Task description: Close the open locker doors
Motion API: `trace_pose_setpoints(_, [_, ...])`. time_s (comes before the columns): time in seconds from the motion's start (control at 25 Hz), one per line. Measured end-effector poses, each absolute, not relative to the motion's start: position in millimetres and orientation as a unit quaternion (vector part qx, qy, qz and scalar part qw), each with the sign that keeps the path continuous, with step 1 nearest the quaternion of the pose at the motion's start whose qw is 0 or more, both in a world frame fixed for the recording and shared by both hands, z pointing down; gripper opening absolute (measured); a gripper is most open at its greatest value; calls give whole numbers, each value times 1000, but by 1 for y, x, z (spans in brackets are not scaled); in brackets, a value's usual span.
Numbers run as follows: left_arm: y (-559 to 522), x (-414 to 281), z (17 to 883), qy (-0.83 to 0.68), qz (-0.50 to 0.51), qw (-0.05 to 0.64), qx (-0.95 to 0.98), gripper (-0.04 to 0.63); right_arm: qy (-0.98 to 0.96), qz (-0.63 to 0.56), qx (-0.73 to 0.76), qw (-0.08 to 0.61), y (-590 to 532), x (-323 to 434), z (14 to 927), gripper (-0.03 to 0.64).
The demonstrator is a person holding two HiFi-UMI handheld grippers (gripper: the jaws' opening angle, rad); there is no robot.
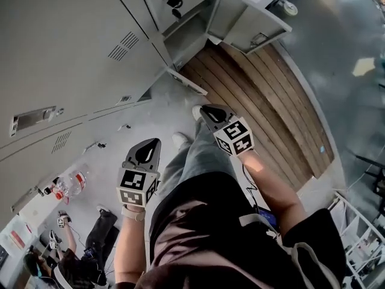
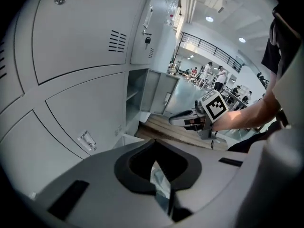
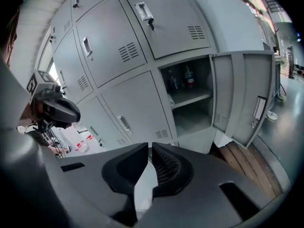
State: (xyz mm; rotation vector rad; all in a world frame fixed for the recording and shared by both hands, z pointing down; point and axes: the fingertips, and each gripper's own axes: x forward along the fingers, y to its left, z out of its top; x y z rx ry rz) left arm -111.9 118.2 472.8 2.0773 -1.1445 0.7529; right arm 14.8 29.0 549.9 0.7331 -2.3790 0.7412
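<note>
A bank of grey lockers (image 1: 66, 47) fills the left of the head view. One locker (image 3: 190, 96) stands open with its door (image 3: 254, 103) swung out to the right; bottles (image 3: 189, 77) stand on its upper shelf. In the head view that door (image 1: 249, 20) juts out at the top, and a lower door edge (image 1: 187, 81) sticks out below it. My left gripper (image 1: 144, 152) is shut and empty, low beside the closed lockers. My right gripper (image 1: 213, 116) is shut and empty, short of the open locker. Both point downward, touching no door.
A wooden platform (image 1: 271, 101) lies in front of the open locker. A plastic bottle (image 1: 72, 182) lies on the floor by the lockers. Another person (image 1: 72, 251) crouches at the lower left with grippers. A wire rack (image 1: 361, 233) stands at the lower right.
</note>
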Motion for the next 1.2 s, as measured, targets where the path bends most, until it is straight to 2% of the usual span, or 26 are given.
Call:
trace_pose_setpoints(0.2, [102, -118, 496, -455, 322, 346, 754, 18, -871, 284, 248, 316, 3, 22, 611, 59])
trace_pose_setpoints(0.44, [95, -115, 513, -477, 344, 372, 718, 18, -843, 295, 239, 382, -21, 37, 699, 176])
trace_pose_setpoints(0.88, [110, -105, 550, -487, 364, 421, 673, 20, -815, 293, 183, 464, -33, 34, 812, 218])
trace_pose_setpoints(1.2, [133, -120, 569, -507, 362, 458, 634, 20, -779, 335, 187, 496, -31, 49, 871, 218])
